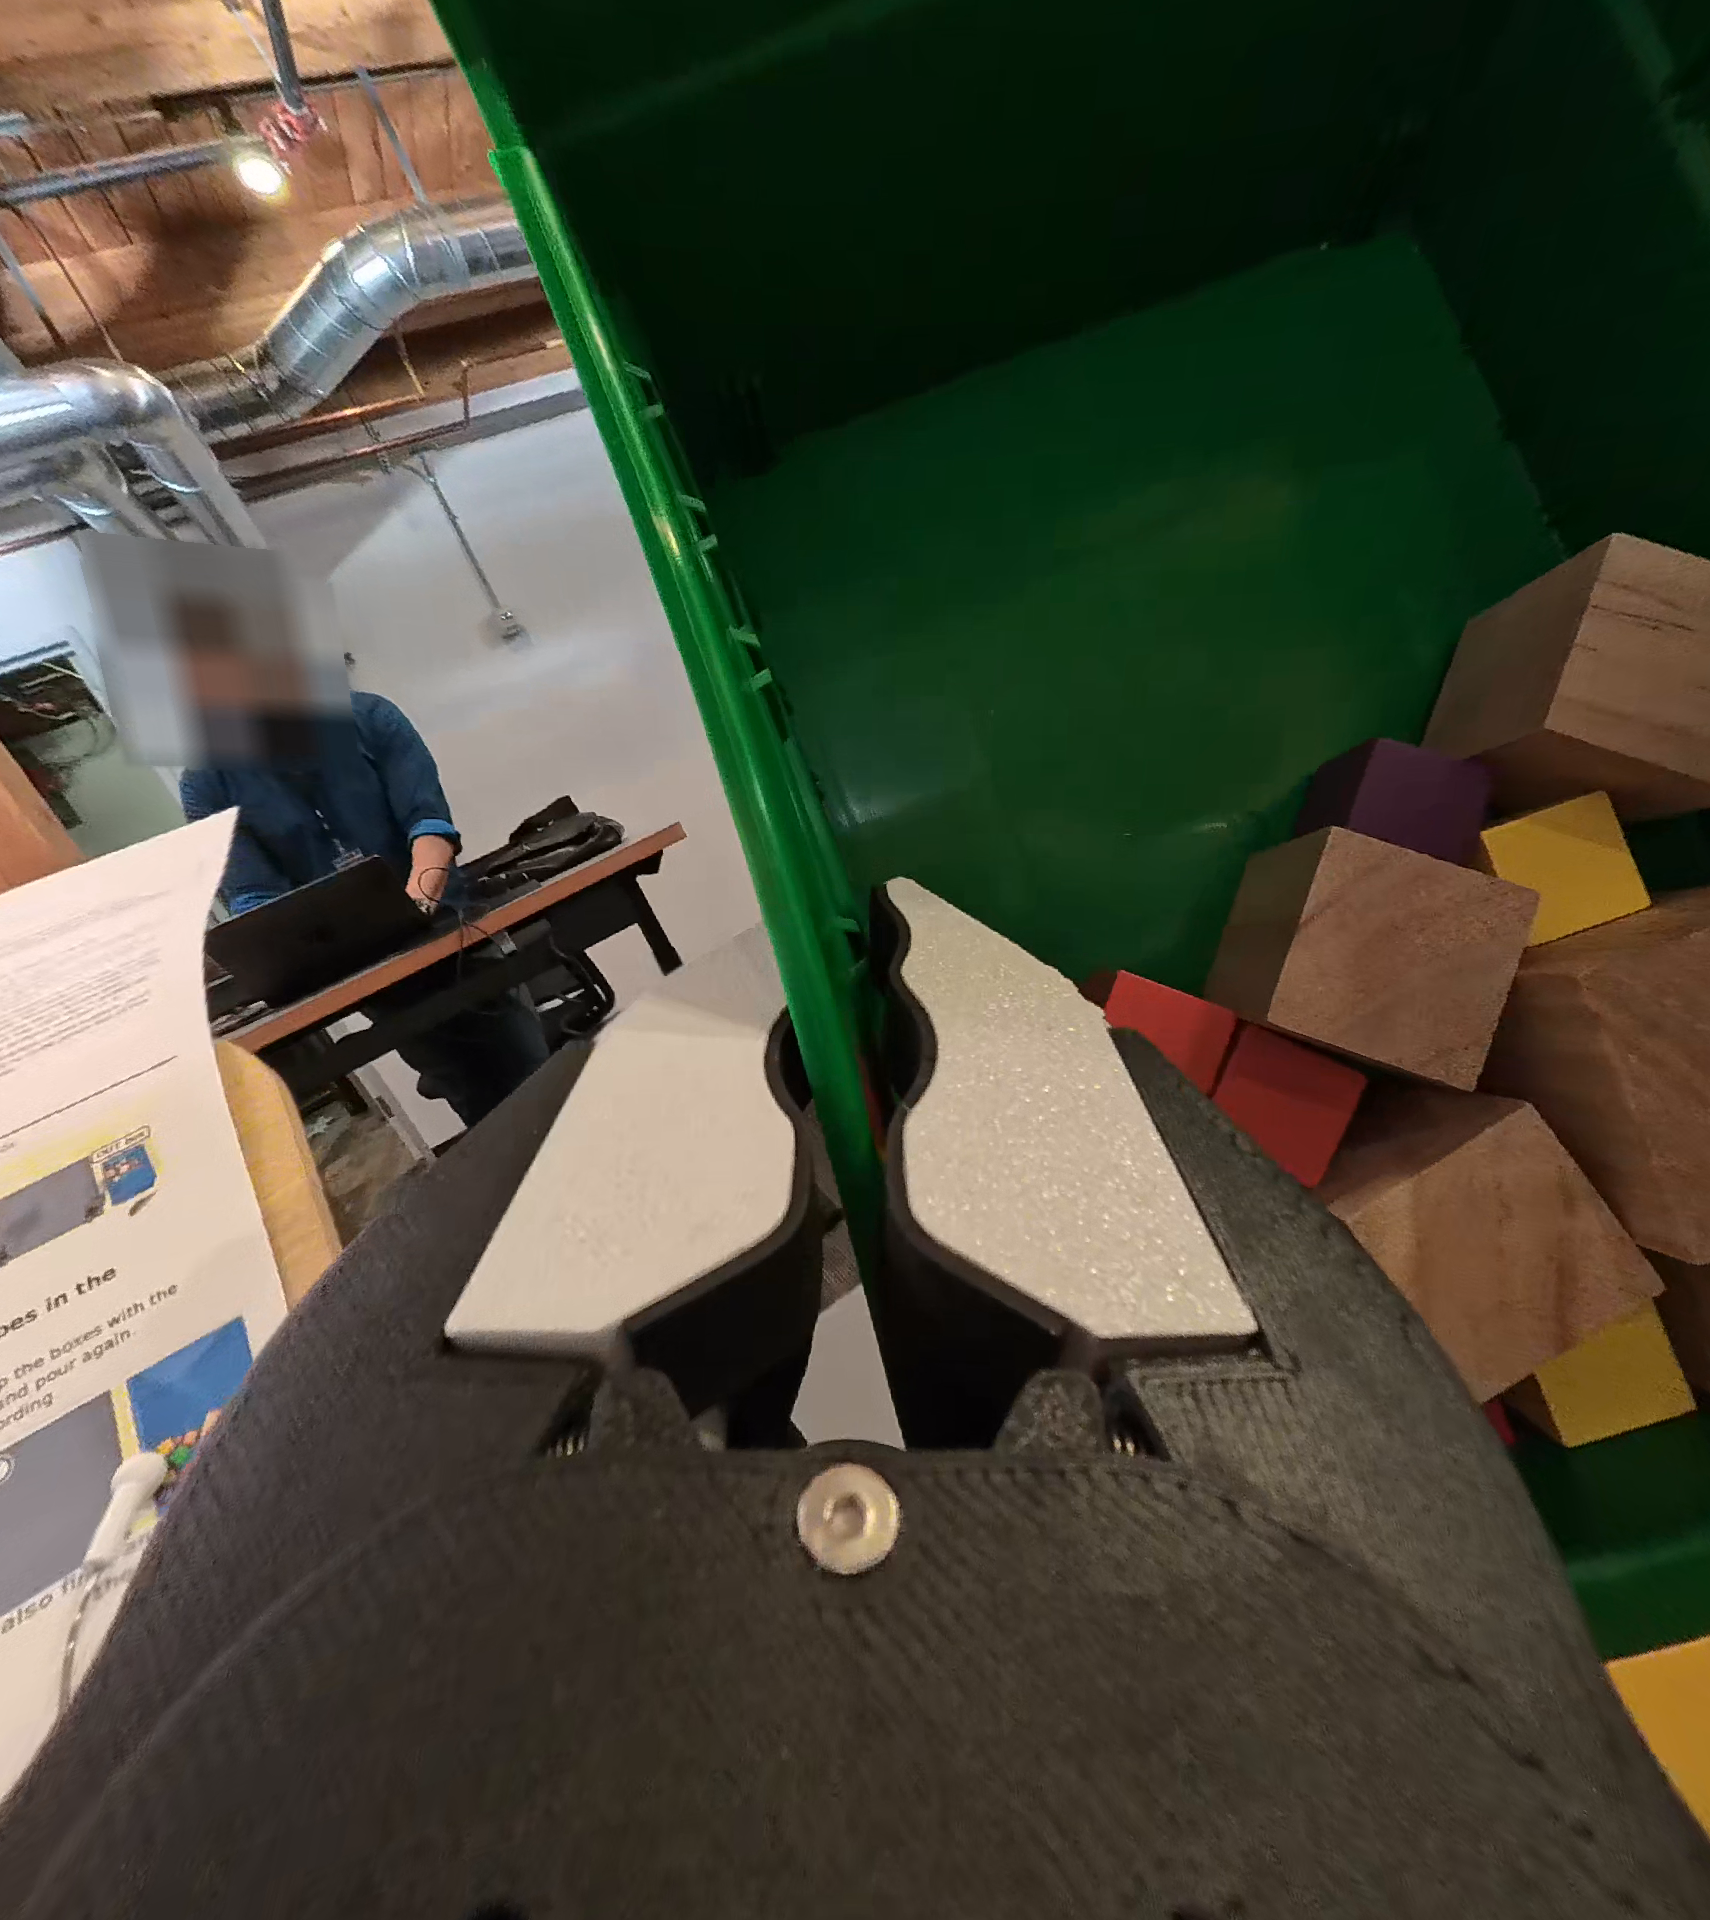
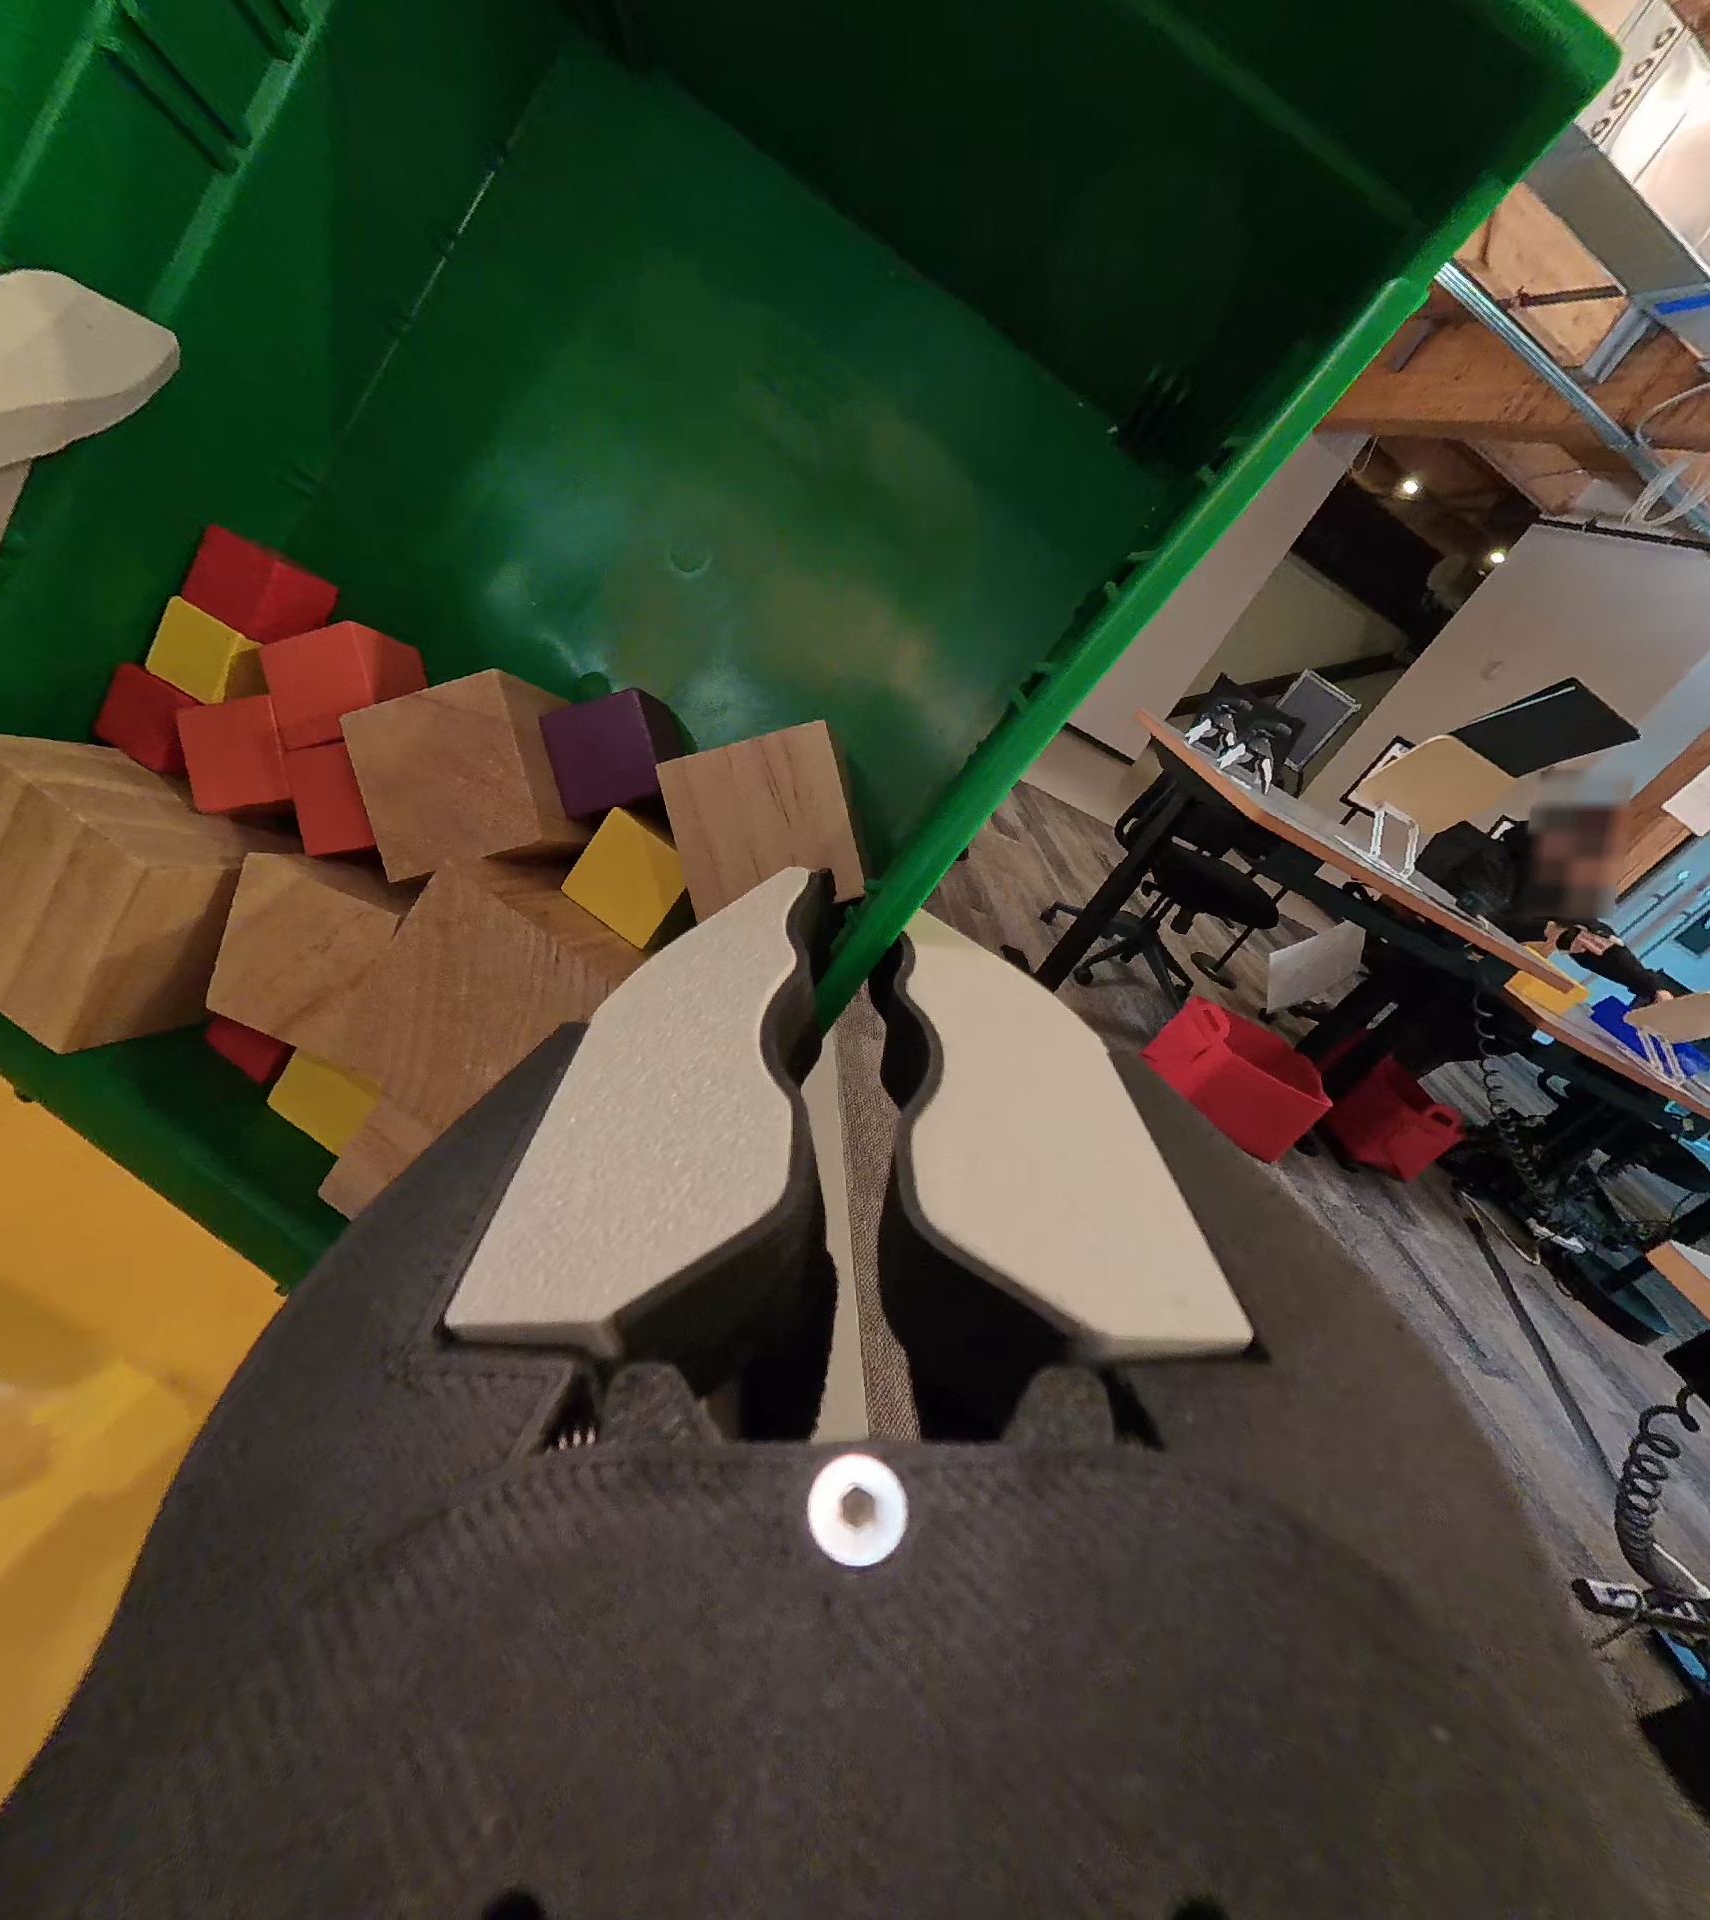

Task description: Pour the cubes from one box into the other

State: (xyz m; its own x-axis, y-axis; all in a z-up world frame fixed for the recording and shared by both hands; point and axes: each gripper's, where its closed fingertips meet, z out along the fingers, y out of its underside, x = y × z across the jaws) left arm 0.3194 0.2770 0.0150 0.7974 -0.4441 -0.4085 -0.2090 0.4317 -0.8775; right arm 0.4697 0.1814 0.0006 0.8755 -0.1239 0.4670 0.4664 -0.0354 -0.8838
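Cubes lie heaped against the low wall of the green box, which is tipped steeply above a yellow box. The heap mixes big plain wooden blocks with small red, yellow and purple cubes. The left gripper is clamped on the box's left rim, with 1 finger inside and 1 outside. The right gripper pinches the right rim the same way. A printed sheet stands at far left.
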